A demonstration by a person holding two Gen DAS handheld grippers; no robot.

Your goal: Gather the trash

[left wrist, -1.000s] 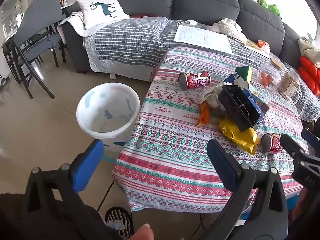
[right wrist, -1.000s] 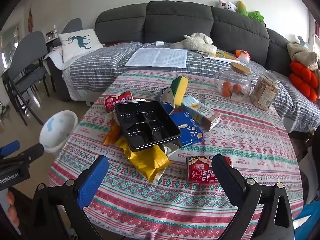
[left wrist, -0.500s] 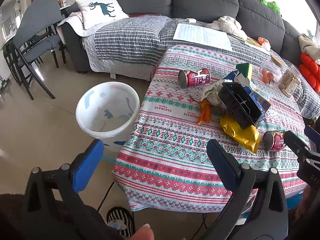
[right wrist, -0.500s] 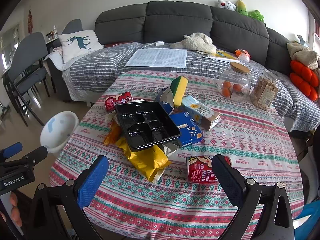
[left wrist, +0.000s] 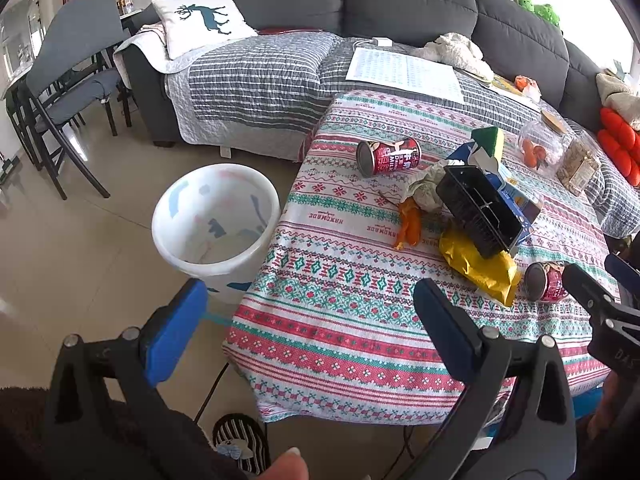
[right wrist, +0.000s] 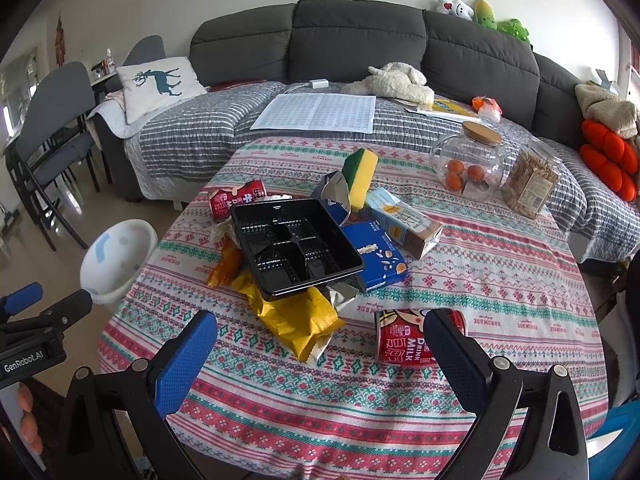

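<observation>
Trash lies piled on the patterned tablecloth (right wrist: 500, 280): a black plastic tray (right wrist: 294, 248), a yellow bag (right wrist: 294, 320), an orange wrapper (right wrist: 224, 266), blue boxes (right wrist: 376, 256), a carton (right wrist: 404, 222) and a sponge (right wrist: 360, 174). One red can (right wrist: 404, 340) lies near the front edge, close to my open right gripper (right wrist: 320, 356). A second red can (left wrist: 388, 157) lies farther back. My left gripper (left wrist: 308, 328) is open, empty, over the table's corner. The white bin (left wrist: 216, 220) stands on the floor left of the table.
Two glass jars (right wrist: 468, 164) stand at the table's back right. A grey sofa (right wrist: 360, 40) with a striped cover, papers and a pillow lies behind. Chairs (left wrist: 68, 92) stand at the far left. A slippered foot (left wrist: 240, 440) is below the left gripper.
The left gripper has drifted slightly, so the table and bin sit a little lower in its view. The right gripper has barely moved. Both stay open.
</observation>
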